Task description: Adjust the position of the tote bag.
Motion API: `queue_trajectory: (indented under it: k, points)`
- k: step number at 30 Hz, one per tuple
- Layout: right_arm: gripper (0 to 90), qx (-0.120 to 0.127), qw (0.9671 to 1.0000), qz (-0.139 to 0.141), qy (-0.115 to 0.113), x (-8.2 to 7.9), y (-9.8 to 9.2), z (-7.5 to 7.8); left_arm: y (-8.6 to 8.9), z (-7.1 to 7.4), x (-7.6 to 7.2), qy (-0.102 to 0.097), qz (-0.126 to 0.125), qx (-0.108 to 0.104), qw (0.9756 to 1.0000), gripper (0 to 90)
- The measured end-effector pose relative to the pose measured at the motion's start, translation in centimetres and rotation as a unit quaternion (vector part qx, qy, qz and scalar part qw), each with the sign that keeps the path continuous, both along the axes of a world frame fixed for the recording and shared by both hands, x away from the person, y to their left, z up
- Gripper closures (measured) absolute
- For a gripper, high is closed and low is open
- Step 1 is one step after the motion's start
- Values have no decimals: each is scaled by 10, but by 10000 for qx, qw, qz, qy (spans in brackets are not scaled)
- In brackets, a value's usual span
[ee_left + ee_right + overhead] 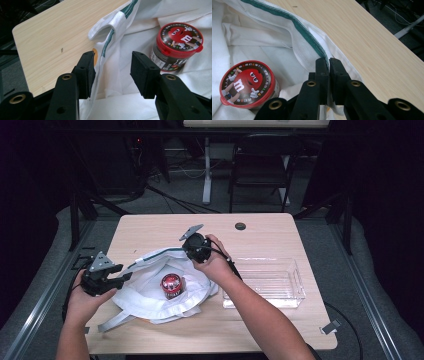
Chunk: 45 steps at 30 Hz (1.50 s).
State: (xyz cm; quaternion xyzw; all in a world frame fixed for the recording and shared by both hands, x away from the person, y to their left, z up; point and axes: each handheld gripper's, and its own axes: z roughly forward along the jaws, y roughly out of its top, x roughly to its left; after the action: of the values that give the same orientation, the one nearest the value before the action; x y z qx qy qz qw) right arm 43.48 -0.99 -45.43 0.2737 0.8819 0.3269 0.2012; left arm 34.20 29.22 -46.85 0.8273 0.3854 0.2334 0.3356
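Note:
A white cloth bag (145, 297) with a green-trimmed rim lies open on the wooden table (150, 227). A jar with a red M&M's lid (170, 285) stands upright inside it. My right gripper (189, 251) is at the bag's far rim, and in the right gripper view it (328, 62) is shut on the green-trimmed edge (294, 23), with the jar (247, 83) to its lower left. My left gripper (125, 277) is at the bag's left side. In the left gripper view it (112, 62) stands open, the rim's fabric (110, 42) hanging loose by its left pad (88, 72). The jar (178, 45) sits beyond the right pad.
A clear plastic tray (295, 296) sits on the table right of the bag. A small black round cap (240, 226) is set in the tabletop near the far edge. Behind the table stand a dark chair (260, 165) and a white desk leg (206, 170).

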Motion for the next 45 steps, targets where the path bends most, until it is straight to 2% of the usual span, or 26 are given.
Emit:
queue_trajectory:
  k: [10,19,26,33,42,45]
  points:
    - [860,-38,9999,-78,92,5,-2,-8,0,-7,3,93,-71,23,9999,555]
    - [860,-75,9998,-119,123,6,-3,-12,-1,-13,6,20,99,181,9998,599]
    - [859,-102,9997,-134,161,8,-3,-17,-1,-15,7,111,117,165,9997,662]
    - [859,-168,9995,-160,222,9,-3,-22,-4,-16,8,127,105,318,9994,697]
    - [858,-172,9994,-185,252,10,-2,-28,-6,-22,10,231,201,326,9990,759]
    - [858,-186,9993,-194,271,10,-2,-29,-7,-23,11,212,225,302,9991,773]
